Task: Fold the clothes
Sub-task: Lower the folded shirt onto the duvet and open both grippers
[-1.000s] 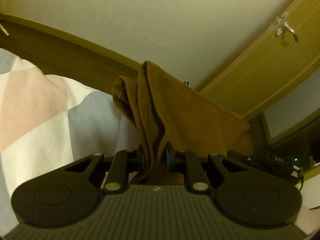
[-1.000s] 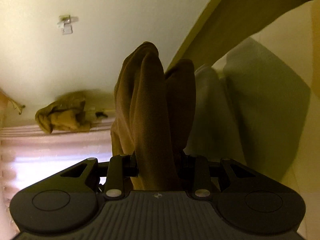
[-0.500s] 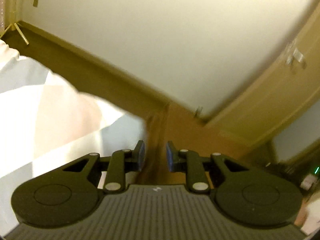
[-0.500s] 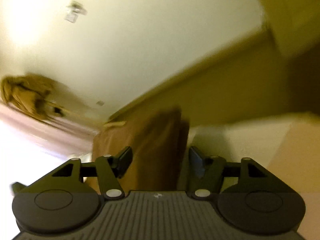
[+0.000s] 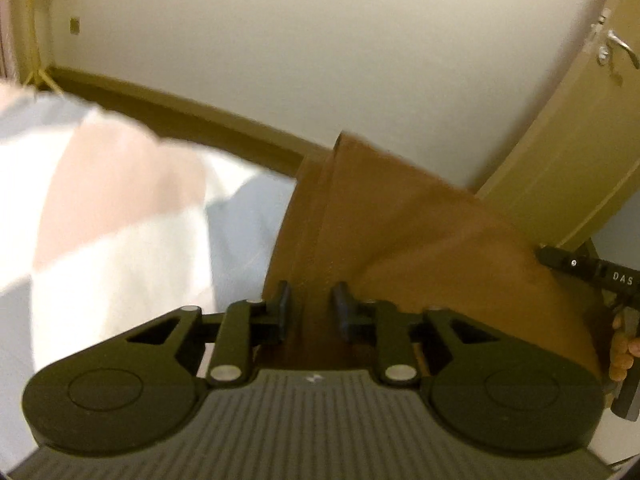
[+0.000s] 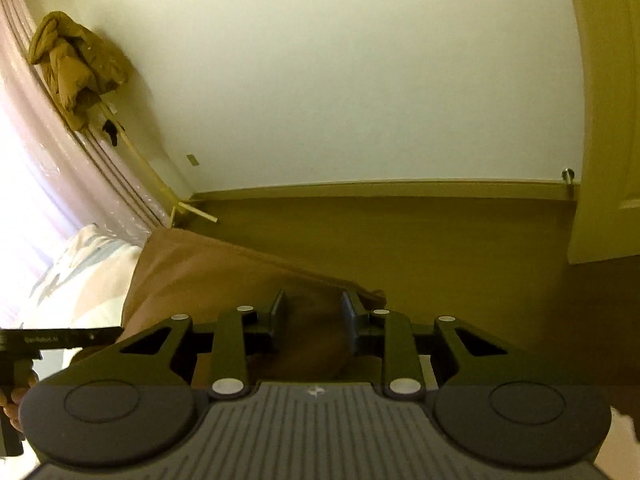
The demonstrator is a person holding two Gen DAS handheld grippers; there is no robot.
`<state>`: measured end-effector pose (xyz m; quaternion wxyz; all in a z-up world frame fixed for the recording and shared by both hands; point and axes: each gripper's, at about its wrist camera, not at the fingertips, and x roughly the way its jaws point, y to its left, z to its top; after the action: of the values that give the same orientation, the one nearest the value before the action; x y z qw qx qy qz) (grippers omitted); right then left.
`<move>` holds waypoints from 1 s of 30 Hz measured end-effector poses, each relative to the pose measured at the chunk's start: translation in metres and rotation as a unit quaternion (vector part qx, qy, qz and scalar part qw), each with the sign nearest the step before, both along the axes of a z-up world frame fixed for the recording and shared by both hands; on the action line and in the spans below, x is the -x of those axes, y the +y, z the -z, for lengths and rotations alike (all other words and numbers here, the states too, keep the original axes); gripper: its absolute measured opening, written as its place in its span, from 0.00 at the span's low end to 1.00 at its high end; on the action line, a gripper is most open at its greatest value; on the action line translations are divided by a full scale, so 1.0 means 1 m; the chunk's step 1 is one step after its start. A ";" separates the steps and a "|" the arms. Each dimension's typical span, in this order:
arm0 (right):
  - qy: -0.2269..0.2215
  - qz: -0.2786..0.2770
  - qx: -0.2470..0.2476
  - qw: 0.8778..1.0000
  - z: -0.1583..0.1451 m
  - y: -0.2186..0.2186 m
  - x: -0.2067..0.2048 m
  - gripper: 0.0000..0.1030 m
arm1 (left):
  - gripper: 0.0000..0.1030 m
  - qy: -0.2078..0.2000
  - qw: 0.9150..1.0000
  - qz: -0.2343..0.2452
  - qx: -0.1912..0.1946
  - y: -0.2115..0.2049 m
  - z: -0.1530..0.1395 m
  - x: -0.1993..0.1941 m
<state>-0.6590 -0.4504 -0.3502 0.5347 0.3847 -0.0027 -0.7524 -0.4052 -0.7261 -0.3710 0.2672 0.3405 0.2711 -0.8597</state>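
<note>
A brown garment (image 5: 420, 236) lies spread over the checked bed cover (image 5: 112, 216). My left gripper (image 5: 311, 308) has its jaws parted with a fold of the brown cloth lying loose between them. In the right wrist view the same brown garment (image 6: 208, 276) stretches off to the left, and my right gripper (image 6: 313, 314) stands open over its edge, jaws wide apart. The right gripper's body (image 5: 592, 272) shows at the right edge of the left wrist view; the left gripper's body (image 6: 48, 338) shows at the left edge of the right wrist view.
A bare wall (image 6: 340, 80), skirting and brown floor (image 6: 400, 232) lie ahead. A door (image 5: 580, 128) with a handle stands at the right. A tan jacket (image 6: 76, 68) hangs on a wooden stand by the pink curtain (image 6: 36, 152).
Both grippers were shut on the raised brown garment a second ago. They have since opened, and the cloth has dropped and now lies flatter on the bed. Both cameras have tilted.
</note>
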 end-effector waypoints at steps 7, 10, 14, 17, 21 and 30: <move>0.014 -0.007 0.015 1.000 0.008 -0.031 0.048 0.31 | 0.13 0.016 0.996 0.051 0.069 0.000 -0.039 0.064; -0.010 -0.016 -0.008 1.000 0.020 -0.044 0.062 0.31 | 0.15 -0.014 0.998 0.043 0.053 -0.012 -0.011 0.074; -0.037 -0.043 -0.031 0.998 0.034 -0.049 0.071 0.32 | 0.24 -0.022 1.000 -0.002 0.010 -0.027 0.018 0.046; -0.039 -0.041 -0.027 0.998 0.027 -0.050 0.082 0.35 | 0.17 -0.019 0.998 -0.044 0.033 -0.026 -0.005 0.015; 0.012 -0.058 -0.004 0.998 -0.010 -0.055 0.070 0.37 | 0.15 -0.023 0.994 -0.077 0.069 0.002 -0.042 -0.045; 0.116 -0.170 -0.040 0.978 -0.016 0.009 -0.024 0.36 | 0.16 -0.077 0.994 -0.026 0.070 0.091 -0.008 -0.058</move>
<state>-0.6350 -0.4412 -0.3339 0.6355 0.3106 0.1552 -0.6897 -0.3471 -0.6356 -0.3629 0.3325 0.3793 0.1972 -0.8406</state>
